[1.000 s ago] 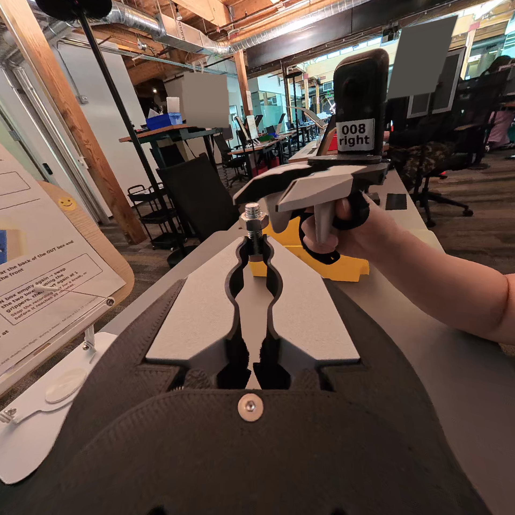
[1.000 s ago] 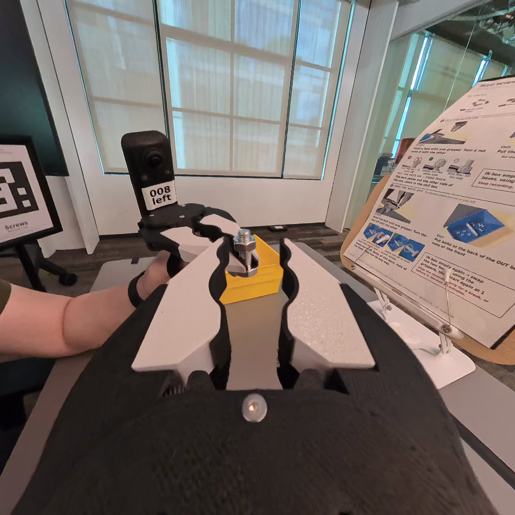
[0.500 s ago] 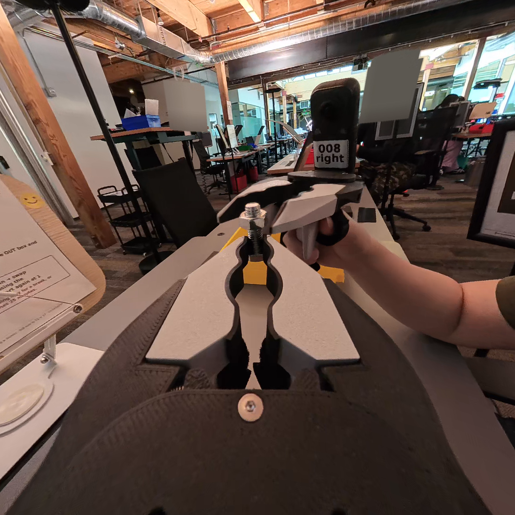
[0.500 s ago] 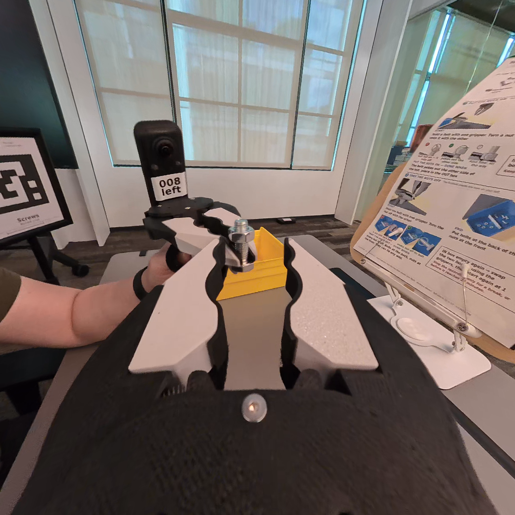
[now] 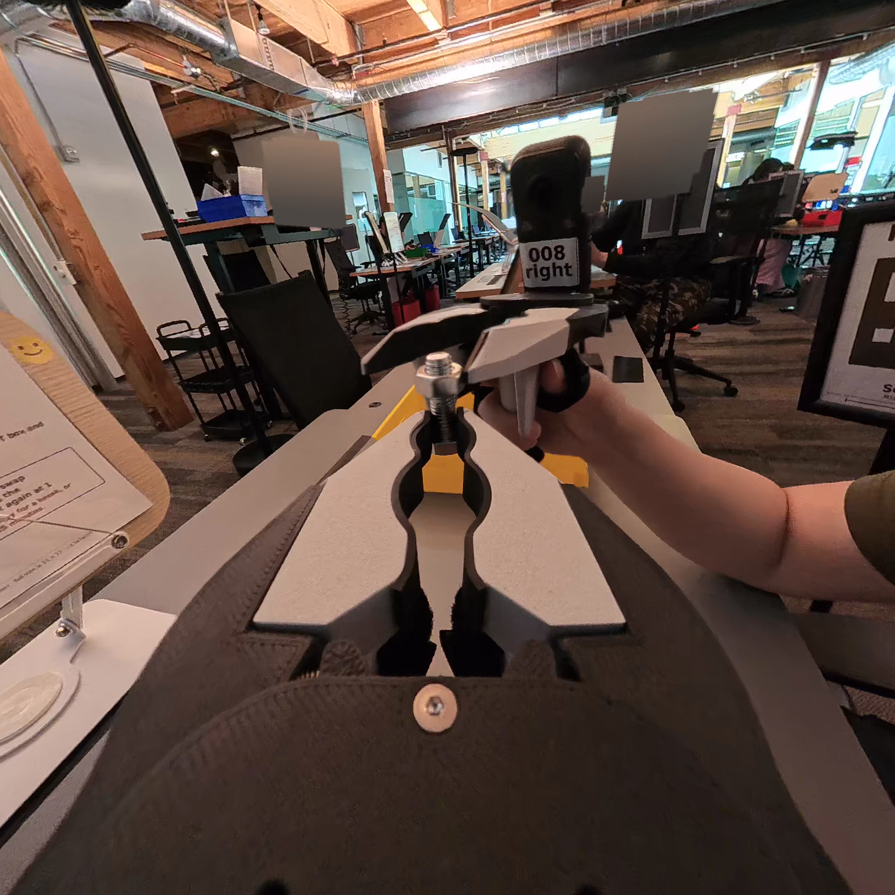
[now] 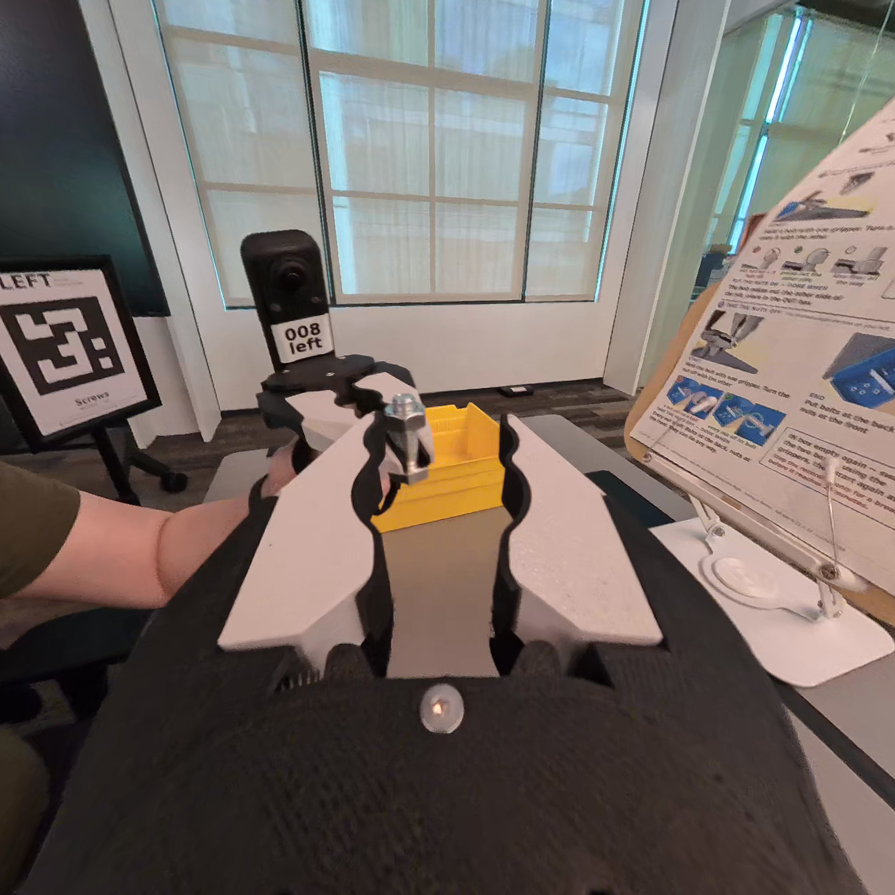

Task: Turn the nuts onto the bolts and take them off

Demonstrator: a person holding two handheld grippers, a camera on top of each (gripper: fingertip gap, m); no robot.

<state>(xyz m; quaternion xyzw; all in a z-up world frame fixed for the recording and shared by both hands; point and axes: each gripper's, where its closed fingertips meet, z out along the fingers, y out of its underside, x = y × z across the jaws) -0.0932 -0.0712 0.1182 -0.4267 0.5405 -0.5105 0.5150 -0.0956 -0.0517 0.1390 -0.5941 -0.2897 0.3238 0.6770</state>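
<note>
My left gripper (image 5: pixel 443 428) is shut on the lower shank of a steel bolt (image 5: pixel 441 411) and holds it upright above the table. A hex nut (image 5: pixel 438 382) sits near the bolt's top. My right gripper (image 6: pixel 438 431) is open, its jaws wide apart. The nut (image 6: pixel 406 419) and bolt (image 6: pixel 411 450) lie at its tips, close to its left finger (image 6: pixel 319 508), and look tilted in this view. From the left wrist view, the right gripper (image 5: pixel 426 361) hangs just over the nut. The left gripper (image 6: pixel 404 436) shows behind the bolt.
A yellow bin (image 6: pixel 460 465) stands on the grey table (image 6: pixel 436 581) beyond both grippers; it also shows in the left wrist view (image 5: pixel 440 477). An instruction board on a stand (image 6: pixel 799 387) is at one side. A framed marker sign (image 6: pixel 63 348) stands off the table. Only a small space, under 4 cm, lies between the two pairs of fingers.
The right gripper has stayed open and shifted, so the bolt now sits against its left finger and looks tilted. The left gripper keeps its hold on the bolt.
</note>
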